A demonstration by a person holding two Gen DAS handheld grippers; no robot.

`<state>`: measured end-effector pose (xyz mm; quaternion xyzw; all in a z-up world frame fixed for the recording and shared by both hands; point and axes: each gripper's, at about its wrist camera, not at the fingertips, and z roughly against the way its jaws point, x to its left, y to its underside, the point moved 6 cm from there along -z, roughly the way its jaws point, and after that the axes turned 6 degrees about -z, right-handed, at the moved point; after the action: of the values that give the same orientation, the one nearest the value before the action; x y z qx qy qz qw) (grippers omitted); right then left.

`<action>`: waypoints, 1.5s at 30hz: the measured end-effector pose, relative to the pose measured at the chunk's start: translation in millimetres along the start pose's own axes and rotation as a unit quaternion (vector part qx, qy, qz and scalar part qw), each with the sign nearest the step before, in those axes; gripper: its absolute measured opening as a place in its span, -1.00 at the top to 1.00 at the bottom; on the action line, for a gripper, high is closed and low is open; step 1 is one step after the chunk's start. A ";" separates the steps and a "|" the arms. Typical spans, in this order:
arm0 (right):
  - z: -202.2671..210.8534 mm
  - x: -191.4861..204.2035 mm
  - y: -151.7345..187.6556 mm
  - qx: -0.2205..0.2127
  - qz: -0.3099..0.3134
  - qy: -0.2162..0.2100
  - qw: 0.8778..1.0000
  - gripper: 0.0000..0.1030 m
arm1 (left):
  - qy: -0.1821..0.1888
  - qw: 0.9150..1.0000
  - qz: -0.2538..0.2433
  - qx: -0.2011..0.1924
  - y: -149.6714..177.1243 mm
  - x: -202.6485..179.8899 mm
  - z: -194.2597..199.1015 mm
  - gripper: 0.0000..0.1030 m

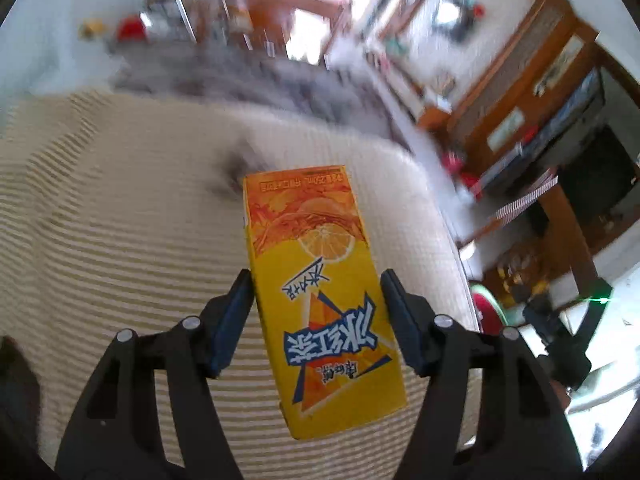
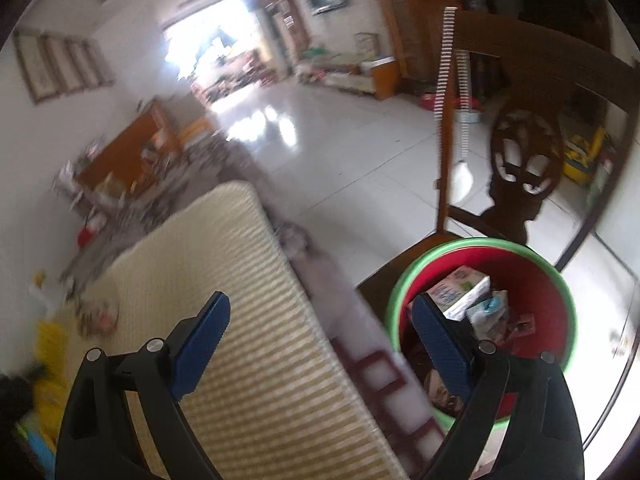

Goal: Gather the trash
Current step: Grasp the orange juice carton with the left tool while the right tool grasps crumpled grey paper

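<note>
Between the blue ribbed pads of the left gripper [image 1: 316, 284] sits one yellow drink carton [image 1: 316, 292], a flat-sided cardboard box printed upside down with blue characters and a lemon slice. The left pad touches the carton's edge; a thin gap seems to show at the right pad, so the pictures do not settle whether the jaws actually clamp it. Under the carton lies the one striped mat [image 1: 120, 220], a ribbed cream-and-tan weave covering the table. Beyond the mat's far edge the room is blurred, with one red object [image 1: 130, 28] on the floor.

In the right wrist view, the right gripper [image 2: 320, 312] stands wide open with nothing between its two pads. Its left pad hangs over the striped mat [image 2: 224, 272], and its right pad overlaps the rim of the one round bin [image 2: 560, 292], red plastic inside with a green lip, just off the mat's right edge. Inside the bin lie one white printed carton [image 2: 460, 288], crumpled wrappers and other scraps too jumbled to count. The bin rests on the seat of one dark wooden chair [image 2: 524, 148] with a carved, pierced back. Beyond it spreads a glossy white tiled floor [image 2: 360, 140].
</note>
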<state>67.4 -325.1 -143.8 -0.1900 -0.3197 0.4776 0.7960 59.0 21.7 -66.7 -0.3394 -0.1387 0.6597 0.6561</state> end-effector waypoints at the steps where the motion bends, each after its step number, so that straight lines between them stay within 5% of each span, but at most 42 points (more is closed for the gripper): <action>1: -1.4 7.0 3.9 0.003 0.017 -0.002 1.000 -0.73 | -0.016 1.000 0.001 -0.026 1.0 6.5 13.9 -0.21; 5: -6.9 43.1 24.4 0.006 0.096 -0.022 0.995 -0.73 | -0.062 0.993 0.047 -0.090 6.6 38.6 42.2 -0.22; 13: -27.2 103.5 62.6 0.033 0.179 -0.064 0.981 -0.73 | -0.027 0.989 0.079 -0.123 5.0 49.2 56.1 -0.23; 22: -75.8 274.0 79.8 0.083 0.224 -0.149 0.960 -0.73 | -0.024 0.979 0.129 -0.156 2.7 73.7 74.9 -0.23; 28: -117.1 342.1 83.6 0.111 0.201 -0.143 0.963 -0.73 | -0.043 0.974 0.132 -0.177 2.1 78.8 86.8 -0.23; 36: -152.1 356.7 93.8 0.118 0.218 -0.102 0.964 -0.72 | -0.037 0.972 0.142 -0.183 -0.5 84.7 89.3 -0.23; 41: -157.8 350.8 91.1 0.114 0.224 -0.097 0.963 -0.13 | -0.031 0.973 0.145 -0.179 -0.4 89.3 87.3 -0.23; 45: -152.0 345.4 85.5 0.122 0.209 -0.115 0.963 0.14 | -0.029 0.973 0.144 -0.176 -1.0 90.2 85.0 -0.23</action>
<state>235.0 20.2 -192.5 -0.0973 -0.3017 0.6872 0.6537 14.5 130.6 -27.9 -0.4466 -0.2216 0.7218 0.4800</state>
